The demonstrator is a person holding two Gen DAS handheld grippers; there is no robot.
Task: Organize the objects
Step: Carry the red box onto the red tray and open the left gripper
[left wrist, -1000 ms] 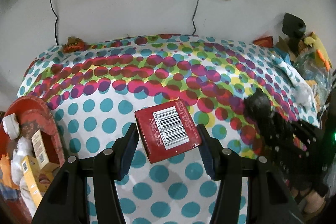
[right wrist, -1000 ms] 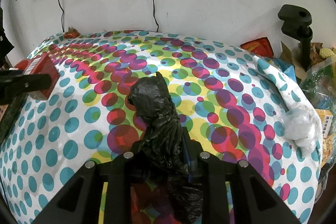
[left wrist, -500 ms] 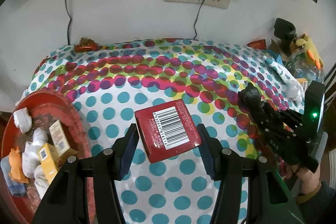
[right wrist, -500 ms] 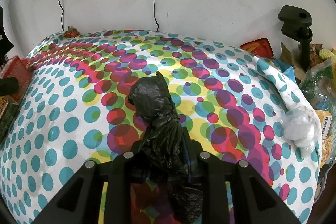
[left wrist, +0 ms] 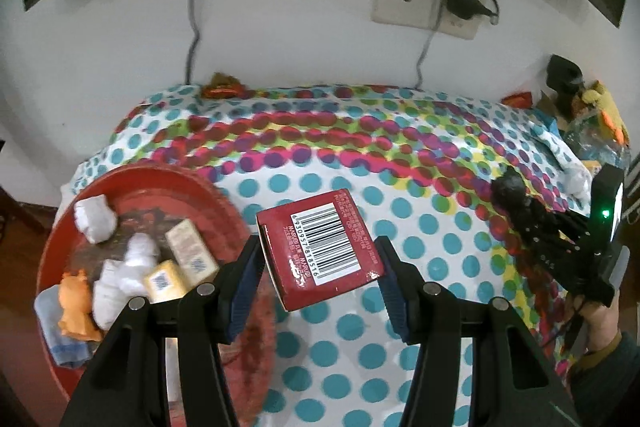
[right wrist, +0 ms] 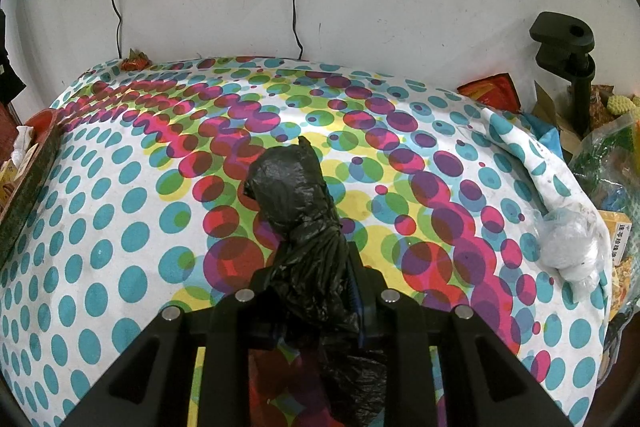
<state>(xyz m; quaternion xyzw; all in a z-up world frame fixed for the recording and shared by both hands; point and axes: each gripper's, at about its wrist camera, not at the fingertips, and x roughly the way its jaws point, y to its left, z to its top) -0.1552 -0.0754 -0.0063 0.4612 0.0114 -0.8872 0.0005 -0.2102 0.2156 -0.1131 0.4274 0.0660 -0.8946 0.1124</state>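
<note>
Left gripper (left wrist: 320,267) clamps red barcode box (left wrist: 320,247) at frame centre, beside red tray (left wrist: 192,183); right gripper (right wrist: 316,291) pinches black plastic bag (right wrist: 296,203).

The middle of the polka-dot tablecloth (right wrist: 120,227) lies bare and passable. A round red tray (left wrist: 192,183) crowded with small boxes blocks the left edge; plastic bags (right wrist: 604,155) and a black clamp stand (right wrist: 568,59) crowd the right.
</note>
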